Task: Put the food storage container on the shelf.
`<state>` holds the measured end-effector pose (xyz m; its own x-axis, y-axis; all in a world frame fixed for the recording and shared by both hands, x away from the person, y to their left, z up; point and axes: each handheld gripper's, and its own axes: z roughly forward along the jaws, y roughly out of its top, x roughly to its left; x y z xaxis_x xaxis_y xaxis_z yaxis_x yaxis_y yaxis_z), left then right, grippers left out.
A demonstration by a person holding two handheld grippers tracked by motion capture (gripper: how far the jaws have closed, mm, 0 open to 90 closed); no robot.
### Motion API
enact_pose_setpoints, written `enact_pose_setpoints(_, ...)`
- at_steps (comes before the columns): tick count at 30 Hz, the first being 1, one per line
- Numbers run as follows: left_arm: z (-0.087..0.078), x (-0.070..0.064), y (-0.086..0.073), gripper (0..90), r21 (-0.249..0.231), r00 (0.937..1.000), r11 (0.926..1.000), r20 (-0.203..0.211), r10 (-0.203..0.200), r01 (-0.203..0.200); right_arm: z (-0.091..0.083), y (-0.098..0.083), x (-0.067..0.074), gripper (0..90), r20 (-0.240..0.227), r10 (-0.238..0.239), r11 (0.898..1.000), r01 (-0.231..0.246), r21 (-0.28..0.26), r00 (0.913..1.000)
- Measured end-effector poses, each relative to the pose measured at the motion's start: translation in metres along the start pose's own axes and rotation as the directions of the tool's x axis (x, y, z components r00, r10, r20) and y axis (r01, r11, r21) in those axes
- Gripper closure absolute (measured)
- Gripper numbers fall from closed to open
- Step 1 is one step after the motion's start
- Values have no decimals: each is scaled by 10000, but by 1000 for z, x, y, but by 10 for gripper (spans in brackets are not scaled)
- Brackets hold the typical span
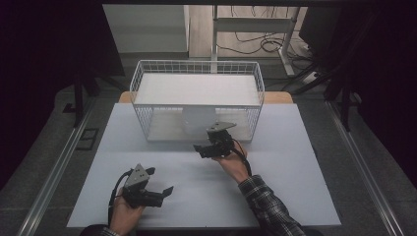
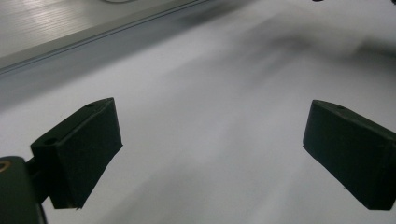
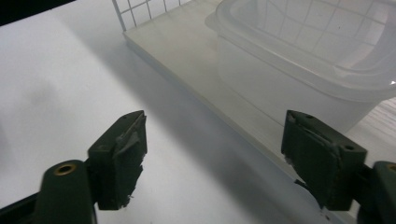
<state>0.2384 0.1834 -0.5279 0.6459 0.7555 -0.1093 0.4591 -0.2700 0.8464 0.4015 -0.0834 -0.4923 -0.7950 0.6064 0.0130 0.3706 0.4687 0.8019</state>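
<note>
Nearest, the left gripper (image 1: 156,189) is held open over bare table (image 1: 295,196) — the right gripper (image 3: 212,154), also open, is aimed at the translucent container (image 3: 299,70) just ahead, inside the wire basket (image 1: 142,78).

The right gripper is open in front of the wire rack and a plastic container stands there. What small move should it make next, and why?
Probably ease the right gripper forward toward the translucent container on the lower shelf of the wire rack. Its jaws stand wide apart with nothing between them, and the container sits just ahead, untouched. The left gripper rests open over the white table, far from it.
</note>
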Motion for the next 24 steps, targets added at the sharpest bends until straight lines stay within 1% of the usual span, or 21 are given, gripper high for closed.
enact_pose_setpoints(1, 0, 0, 0, 39, -3, 10000, 10000, 1, -5, 5, -1, -1, 0, 199, 15, -81, 10000, 81, -26, 10000)
enact_pose_setpoints(5, 0, 0, 0, 39, -3, 10000, 10000, 8, -7, 7, -5, -2, 2, 157, -73, -108, 9999, 108, 11, 9999)
enact_pose_setpoints(9, 0, 0, 0, 39, -19, 10000, 10000, 19, -8, 8, -10, -4, 4, 119, -97, -240, 9997, 241, 25, 9997)
enact_pose_setpoints(13, -1, 1, 0, 39, -42, 10000, 10000, 16, 9, -9, -16, -6, 8, 96, -202, -322, 9994, 324, 79, 9993)
enact_pose_setpoints(16, -1, 1, 0, 39, -59, 10000, 10000, 25, -2, 3, -21, -9, 10, 83, -245, -429, 9990, 432, 110, 9988)
enact_pose_setpoints(24, -2, 2, 0, 40, -61, 10000, 10000, 36, 1, -1, -34, -17, 15, 83, -420, -317, 9993, 324, 172, 9986)
